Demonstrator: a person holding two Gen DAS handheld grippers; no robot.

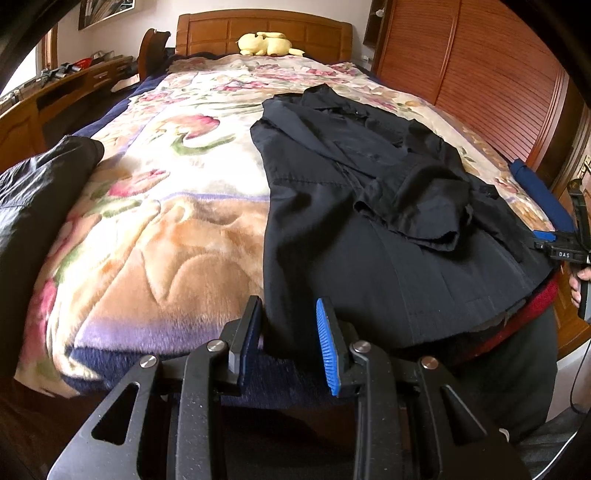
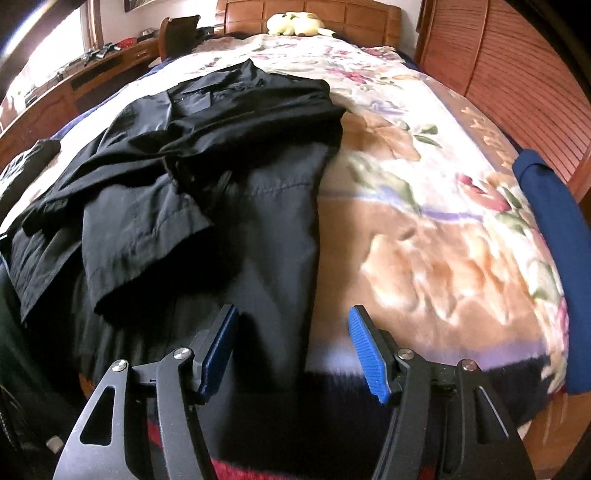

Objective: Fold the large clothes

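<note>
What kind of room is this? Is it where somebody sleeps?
Yes, it looks like a bedroom. There is a bed with a flowery blanket, a wooden headboard and a yellow stuffed toy resting by it. A black coat lies spread on the blanket.

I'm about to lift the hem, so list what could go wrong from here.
1. Both tongs, left and right, are open at the coat hem's corners; they may pinch the blanket too.
2. The sleeves lie loosely bunched on the coat and could slide off during the fold.
3. The hem hangs over the bed edge, so the coat might slip down.
</note>
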